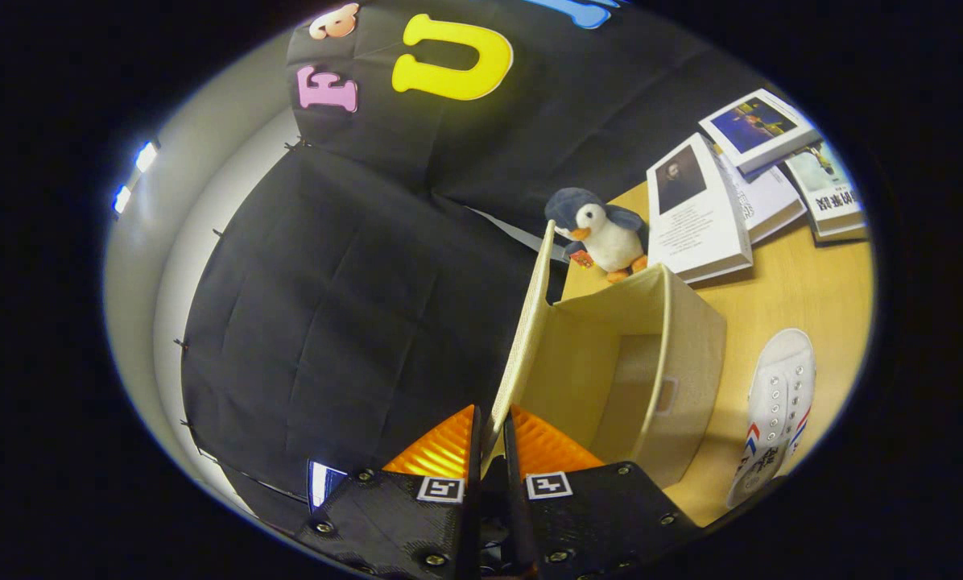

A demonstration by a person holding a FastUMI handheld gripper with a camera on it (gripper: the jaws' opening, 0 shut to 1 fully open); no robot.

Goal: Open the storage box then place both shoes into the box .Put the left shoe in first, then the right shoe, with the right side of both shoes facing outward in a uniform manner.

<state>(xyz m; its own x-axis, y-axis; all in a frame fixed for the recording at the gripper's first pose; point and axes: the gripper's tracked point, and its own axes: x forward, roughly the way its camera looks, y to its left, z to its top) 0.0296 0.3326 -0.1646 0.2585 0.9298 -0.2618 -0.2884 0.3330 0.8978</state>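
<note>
Cream woven fabric is being pinched between the two fingers of the gripper point(491, 451): the lid point(526, 322) of the storage box point(675, 362) is being held by its near edge, with the fingers drawn narrow on either face of the panel. The lid is being kept raised, standing nearly upright, its long axis running straight ahead from the fingertips toward the booth wall. The box itself is being seen to the right of the lid, just ahead of and beside the fingers, resting on the wooden table point(803, 282); its mouth is being exposed, and no shoe is lying on the part of its pale inner floor that shows.

Judging from this, the opening step is close to being finished, and the lid is probably being swung further away from the box mouth before it is let go. The coming move is being governed by where the shoe lies: a white canvas shoe point(779, 403) with metal eyelets and red and blue side stripes is lying on the table beyond the box's right wall, well to the right of the gripper, its length running roughly parallel to that wall. Which shoe of the pair it is cannot be told.

Behind the box, a plush penguin point(602, 234) and several books point(739, 185) are being left untouched.
</note>
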